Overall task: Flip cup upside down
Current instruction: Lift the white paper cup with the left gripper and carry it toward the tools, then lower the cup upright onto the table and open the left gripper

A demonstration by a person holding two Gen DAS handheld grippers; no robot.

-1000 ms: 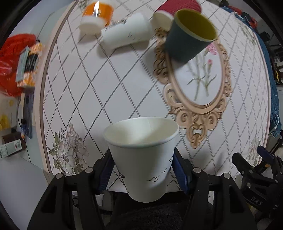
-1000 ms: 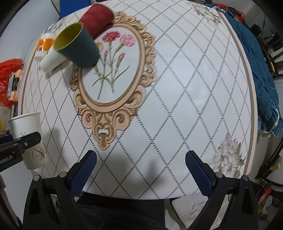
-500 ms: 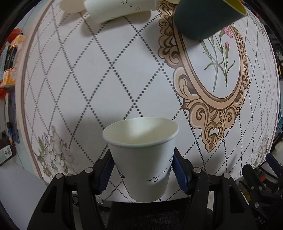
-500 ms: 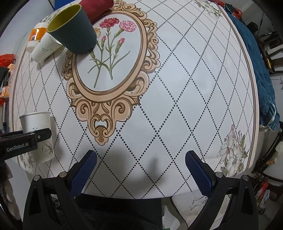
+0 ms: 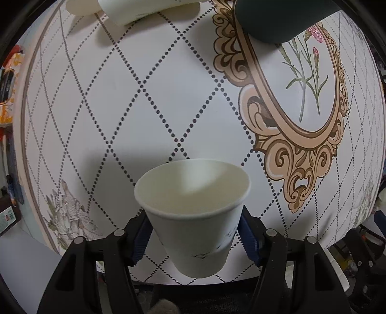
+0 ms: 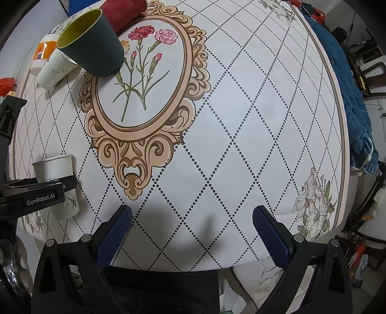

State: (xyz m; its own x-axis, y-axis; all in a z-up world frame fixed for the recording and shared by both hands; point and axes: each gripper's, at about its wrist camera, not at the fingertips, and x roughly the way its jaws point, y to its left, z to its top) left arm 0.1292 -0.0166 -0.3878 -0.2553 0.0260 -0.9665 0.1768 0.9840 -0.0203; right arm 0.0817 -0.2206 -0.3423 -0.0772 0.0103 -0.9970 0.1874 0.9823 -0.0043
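My left gripper (image 5: pixel 194 238) is shut on a white paper cup (image 5: pixel 193 217) with small bird prints. The cup is upright with its mouth up, held over the near left part of the table. The right wrist view shows the same cup (image 6: pixel 56 178) at the far left, clamped by the left gripper's black finger (image 6: pixel 36 193) just above the tabletop. My right gripper (image 6: pixel 191 224) is open and empty above the table's front edge.
The table (image 6: pixel 241 120) has a diamond-pattern cloth with a flower medallion. At the back left stand a dark green cup (image 6: pixel 93 55), a red ribbed cup (image 6: pixel 123 12) on its side, a lying white cup (image 6: pixel 54 71) and an orange-labelled container (image 6: pixel 42 54). A blue cloth (image 6: pixel 347 96) hangs at the right edge.
My left gripper has carried the white cup forward over the table, closer to the surface and the medallion. The right gripper has edged forward slightly and stays open.
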